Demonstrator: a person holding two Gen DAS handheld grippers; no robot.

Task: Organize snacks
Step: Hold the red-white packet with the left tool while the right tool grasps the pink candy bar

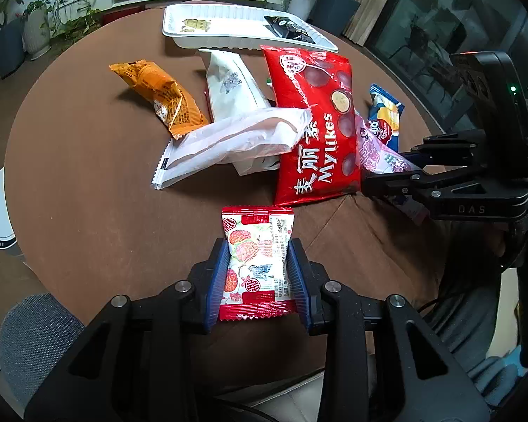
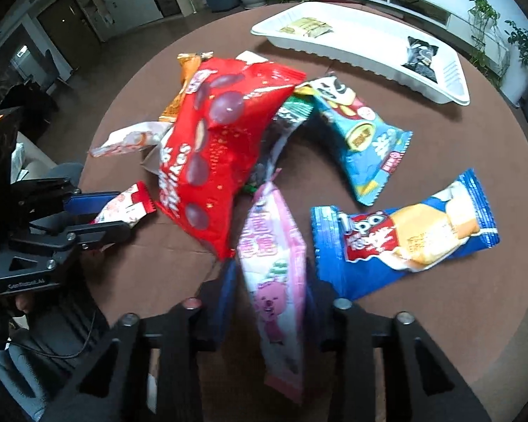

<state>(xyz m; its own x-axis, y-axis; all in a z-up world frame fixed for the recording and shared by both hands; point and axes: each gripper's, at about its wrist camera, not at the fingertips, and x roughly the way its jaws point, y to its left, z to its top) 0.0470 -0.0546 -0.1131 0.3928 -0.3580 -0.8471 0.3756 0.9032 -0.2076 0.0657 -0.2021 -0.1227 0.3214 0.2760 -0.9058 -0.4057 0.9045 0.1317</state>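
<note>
Left tool [image 1: 258,274] clamped on small red-and-white printed snack packet [image 1: 255,263]; right tool [image 2: 272,295] pinching slim pink plastic packet [image 2: 276,274]. Beyond both, white plastic tray [image 1: 228,40]. Risk: pink packet's far end, under big red glossy bag [image 2: 221,147], dragging it across brown counter [image 1: 88,183].

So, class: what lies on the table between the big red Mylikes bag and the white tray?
In the left wrist view, only a white packet lies between the red Mylikes bag and white tray.
</note>
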